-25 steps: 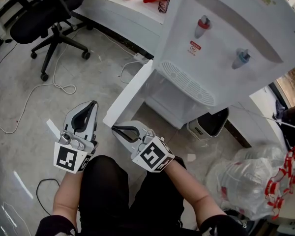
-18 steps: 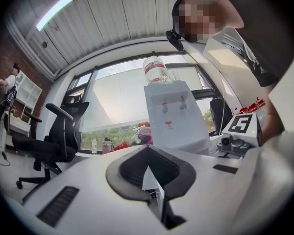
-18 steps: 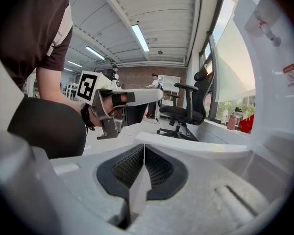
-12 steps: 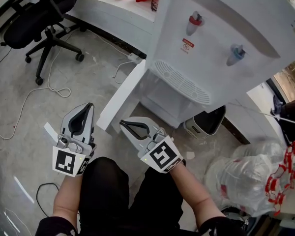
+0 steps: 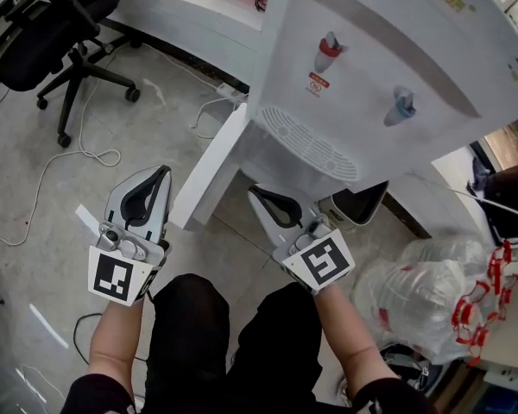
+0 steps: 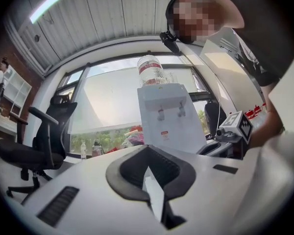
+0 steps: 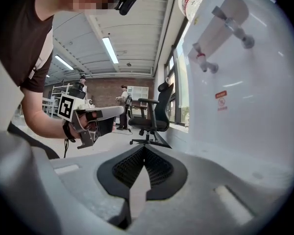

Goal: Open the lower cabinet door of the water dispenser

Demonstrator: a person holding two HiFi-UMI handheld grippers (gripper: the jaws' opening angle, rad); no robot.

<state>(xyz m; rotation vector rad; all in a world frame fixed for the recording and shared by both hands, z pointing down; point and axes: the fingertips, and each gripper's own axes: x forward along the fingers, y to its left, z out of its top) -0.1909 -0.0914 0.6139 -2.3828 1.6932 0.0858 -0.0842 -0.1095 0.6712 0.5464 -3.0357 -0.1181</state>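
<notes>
The lower cabinet door (image 5: pixel 209 169) stands swung out from the left front corner of the water dispenser (image 5: pixel 388 50), over the floor. My right gripper (image 5: pixel 257 195), jaws closed on nothing, sits near the door's inner face, by the open cabinet. A careless sweep there could knock the door back shut. My left gripper (image 5: pixel 161 173), closed and empty too, hovers just outside the door and could bump it.
</notes>
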